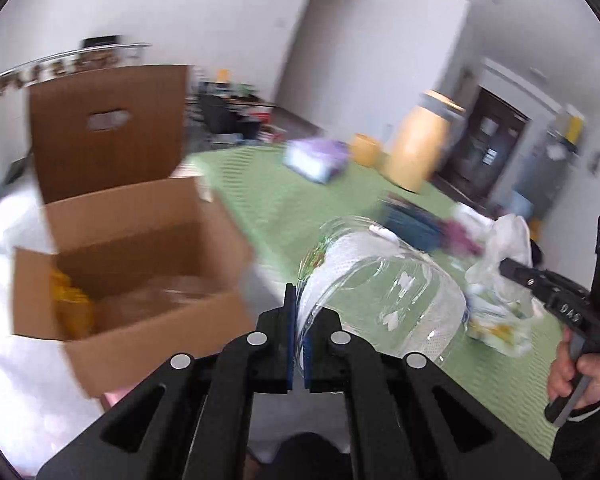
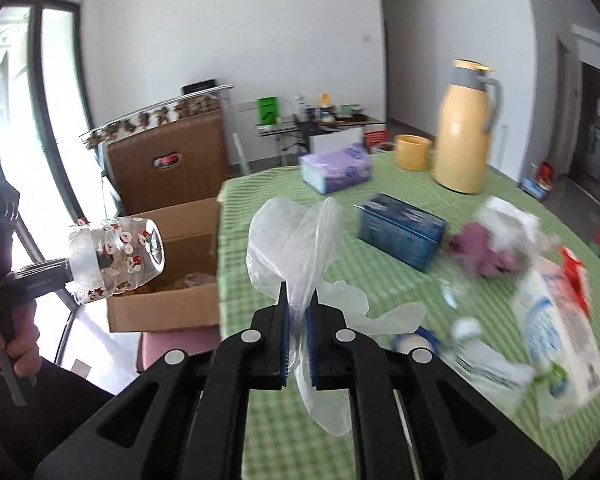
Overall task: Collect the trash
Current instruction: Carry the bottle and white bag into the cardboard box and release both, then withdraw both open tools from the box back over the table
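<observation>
Trash is held in both tongs. The left tongs (image 1: pixel 298 320) are clamped on the rim of a clear plastic jar (image 1: pixel 384 292) printed with small red-and-white figures; the jar lies tilted forward of the pads, off the surface, with white paper inside. The right tongs (image 2: pixel 298 312) are closed on a thin clear plastic bag (image 2: pixel 296 240), which billows up ahead of the pads and hangs below them. An open cardboard box (image 1: pixel 140 248) stands left of the left tongs, beside the edge of the green checked surface (image 1: pixel 284 208); yellow and clear items lie inside it, blurred. Ahead of the right tongs, on the surface, sit a blue carton (image 2: pixel 400 232), a purple tissue pack (image 2: pixel 336 168), a yellow cup (image 2: pixel 412 152) and a yellow flask (image 2: pixel 464 132). To the right of the right tongs lie crumpled wrappers (image 2: pixel 556 320) and a purple wad (image 2: pixel 488 252), near each other. A hand (image 1: pixel 576 376) grips the right tool's handle.
</observation>
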`<state>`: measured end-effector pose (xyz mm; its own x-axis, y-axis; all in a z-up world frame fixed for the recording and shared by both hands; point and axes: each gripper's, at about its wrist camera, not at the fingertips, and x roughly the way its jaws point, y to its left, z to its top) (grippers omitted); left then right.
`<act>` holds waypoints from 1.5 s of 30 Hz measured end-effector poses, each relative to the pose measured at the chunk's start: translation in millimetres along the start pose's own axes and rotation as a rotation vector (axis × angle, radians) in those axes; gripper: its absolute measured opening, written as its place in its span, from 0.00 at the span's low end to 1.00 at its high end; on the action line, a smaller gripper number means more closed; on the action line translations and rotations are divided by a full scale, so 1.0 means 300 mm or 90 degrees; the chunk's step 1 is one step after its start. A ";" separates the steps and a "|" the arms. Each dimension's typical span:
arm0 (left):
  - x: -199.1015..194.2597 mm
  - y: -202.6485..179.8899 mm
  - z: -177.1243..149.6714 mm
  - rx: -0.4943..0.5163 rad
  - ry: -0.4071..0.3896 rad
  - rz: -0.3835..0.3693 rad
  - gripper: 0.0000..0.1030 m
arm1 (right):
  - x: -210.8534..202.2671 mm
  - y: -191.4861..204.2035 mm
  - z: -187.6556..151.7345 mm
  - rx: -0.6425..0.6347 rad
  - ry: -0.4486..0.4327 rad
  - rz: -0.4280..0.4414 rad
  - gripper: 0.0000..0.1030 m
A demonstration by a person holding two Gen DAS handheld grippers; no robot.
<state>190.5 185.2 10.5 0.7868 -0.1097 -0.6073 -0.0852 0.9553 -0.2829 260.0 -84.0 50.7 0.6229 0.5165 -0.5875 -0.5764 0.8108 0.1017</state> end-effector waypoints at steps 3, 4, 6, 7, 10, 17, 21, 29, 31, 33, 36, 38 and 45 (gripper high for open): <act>0.029 0.234 0.046 -0.053 0.009 0.070 0.00 | 0.239 0.142 0.117 -0.024 0.037 0.094 0.07; 0.052 0.300 0.059 -0.072 0.017 0.090 0.00 | 0.311 0.188 0.147 -0.030 0.050 0.117 0.07; 0.118 0.430 0.081 -0.103 0.038 0.123 0.00 | 0.448 0.266 0.195 -0.041 0.082 0.154 0.07; 0.162 0.485 0.094 -0.112 0.054 0.127 0.00 | 0.524 0.307 0.217 -0.046 0.101 0.167 0.07; 0.291 0.590 0.109 -0.132 0.116 0.148 0.00 | 0.709 0.400 0.257 -0.069 0.154 0.191 0.07; 0.538 0.729 0.093 -0.155 0.241 0.195 0.34 | 1.049 0.504 0.281 -0.096 0.263 0.206 0.07; 0.512 0.743 0.104 -0.185 0.212 0.176 0.56 | 1.183 0.550 0.257 -0.125 0.314 0.191 0.07; 0.321 0.760 0.109 -0.203 0.130 0.200 0.63 | 1.365 0.673 0.187 -0.152 0.384 0.231 0.46; 0.296 0.749 0.109 -0.194 0.121 0.208 0.64 | 1.363 0.684 0.199 -0.143 0.366 0.223 0.65; 0.280 0.745 0.113 -0.183 0.117 0.225 0.65 | 1.345 0.676 0.216 -0.126 0.355 0.224 0.65; 0.263 0.738 0.113 -0.177 0.116 0.230 0.66 | 1.292 0.655 0.252 -0.132 0.332 0.206 0.65; 0.246 0.731 0.119 -0.175 0.111 0.231 0.68 | 1.228 0.625 0.269 -0.135 0.313 0.186 0.66; 0.137 0.579 0.150 -0.109 0.004 0.251 0.80 | 0.885 0.443 0.331 -0.106 0.178 0.105 0.68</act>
<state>235.7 358.9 -30.2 0.6694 0.2528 -0.6986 -0.4801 0.8648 -0.1471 401.4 188.2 -12.1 0.3590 0.5223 -0.7735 -0.7497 0.6551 0.0944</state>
